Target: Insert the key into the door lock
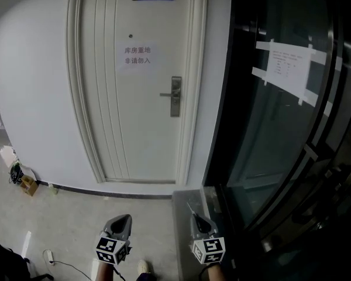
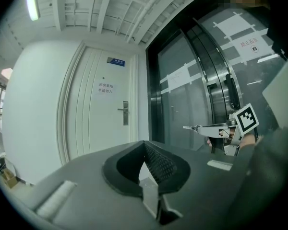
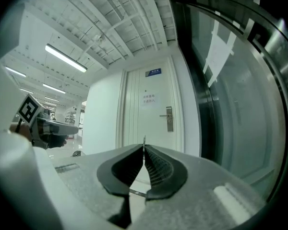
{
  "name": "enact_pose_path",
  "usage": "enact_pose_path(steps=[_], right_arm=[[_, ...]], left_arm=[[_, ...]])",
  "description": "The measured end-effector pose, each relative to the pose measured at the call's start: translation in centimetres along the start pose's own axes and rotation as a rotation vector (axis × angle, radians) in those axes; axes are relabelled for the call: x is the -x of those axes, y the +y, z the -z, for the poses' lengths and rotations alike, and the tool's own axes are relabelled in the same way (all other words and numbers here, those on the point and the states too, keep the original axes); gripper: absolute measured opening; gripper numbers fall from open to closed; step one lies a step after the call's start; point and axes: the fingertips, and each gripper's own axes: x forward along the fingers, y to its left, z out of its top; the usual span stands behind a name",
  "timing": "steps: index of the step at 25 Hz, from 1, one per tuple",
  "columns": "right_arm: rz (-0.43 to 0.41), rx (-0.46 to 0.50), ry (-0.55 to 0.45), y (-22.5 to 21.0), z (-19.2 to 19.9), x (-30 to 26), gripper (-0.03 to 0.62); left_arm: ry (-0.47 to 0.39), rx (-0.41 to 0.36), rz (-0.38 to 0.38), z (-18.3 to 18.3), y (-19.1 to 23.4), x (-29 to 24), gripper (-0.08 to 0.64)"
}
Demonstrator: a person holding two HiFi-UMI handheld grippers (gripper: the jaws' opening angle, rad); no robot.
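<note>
Here, the approach step: the right gripper (image 3: 144, 150) was clamped on the key (image 3: 144, 140), blade aimed at the door (image 1: 134, 116); the left gripper (image 2: 145, 145) was closed, empty; the lock (image 1: 175, 96) stood well apart ahead; next, probably, advancing and aligning blade with keyhole.

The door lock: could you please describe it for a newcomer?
Find the white door left of the dark glass wall. Near its right edge sits the lock: the only metal piece, a tall plate with a lever, lower than the paper notice.
</note>
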Motion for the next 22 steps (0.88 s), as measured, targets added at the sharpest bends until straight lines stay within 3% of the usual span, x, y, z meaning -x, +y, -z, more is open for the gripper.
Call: enact_pose_path(steps=[11, 22], right_arm=[[0.011, -0.019, 0.032, -0.4, 1.4, -8.9, 0.011], [0.059, -0.023, 0.038, -0.3, -0.2, -18.6, 0.011]], left_arm=[[0.003, 0.012, 0.016, 0.2, 6.1, -6.7, 0.003], [0.004, 0.019, 0.061, -1.0, 13.6, -14.1, 0.003]])
